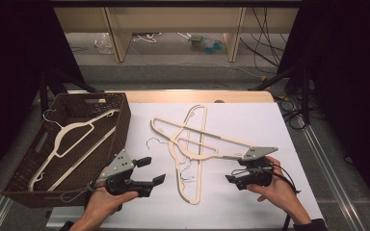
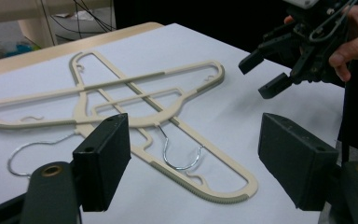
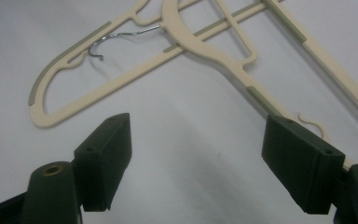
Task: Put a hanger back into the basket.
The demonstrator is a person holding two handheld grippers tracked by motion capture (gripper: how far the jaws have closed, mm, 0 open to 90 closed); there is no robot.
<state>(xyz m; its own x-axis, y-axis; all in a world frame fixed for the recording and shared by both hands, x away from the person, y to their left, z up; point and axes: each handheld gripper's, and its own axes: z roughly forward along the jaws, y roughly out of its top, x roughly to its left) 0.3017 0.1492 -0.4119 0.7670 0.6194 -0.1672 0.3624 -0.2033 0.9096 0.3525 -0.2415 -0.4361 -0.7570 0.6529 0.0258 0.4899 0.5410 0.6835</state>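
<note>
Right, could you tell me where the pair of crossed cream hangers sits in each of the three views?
High view: the crossed hangers lie mid-picture on the white sheet, right of the basket.
Left gripper view: the hangers spread across the left and centre, beyond the jaws.
Right gripper view: the hangers run along the top, cut by the upper edge.
Shared landmark: the wire hook by the near hanger end.

A dark brown woven basket (image 1: 26,166) sits at the table's left edge, holding one cream plastic hanger (image 1: 72,139). The table (image 1: 250,120) is covered in white, with pale wooden shelving (image 1: 118,33) beyond.
</note>
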